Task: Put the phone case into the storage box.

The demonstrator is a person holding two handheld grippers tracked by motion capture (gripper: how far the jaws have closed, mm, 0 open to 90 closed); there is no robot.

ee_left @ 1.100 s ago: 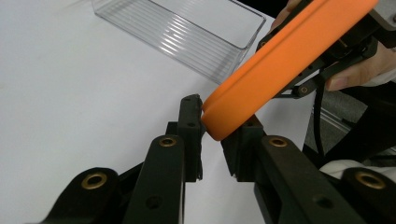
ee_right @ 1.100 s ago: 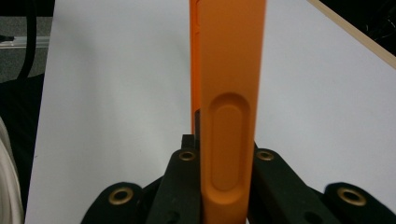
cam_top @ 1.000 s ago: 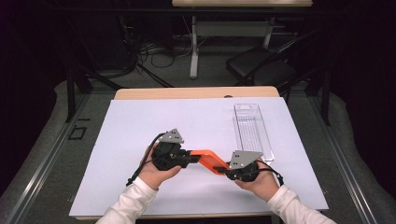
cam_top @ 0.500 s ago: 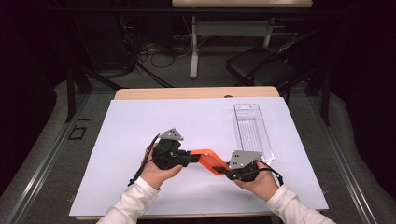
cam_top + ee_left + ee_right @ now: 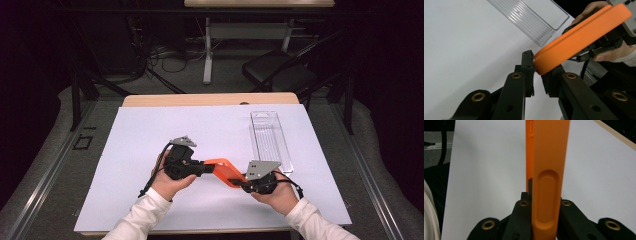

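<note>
An orange phone case hangs above the white sheet between my two grippers. My left gripper is shut on its left end; in the left gripper view the jaws pinch the rounded corner of the case at my left gripper. My right gripper is shut on the case's right end. The right gripper view looks along the case, which stands edge-on between the jaws of my right gripper. A hand holds each gripper.
A clear plastic tray lies on the white sheet at the right, just beyond the right gripper, also seen as the clear tray. The wooden table edge runs along the far side. A dark chair stands behind the table.
</note>
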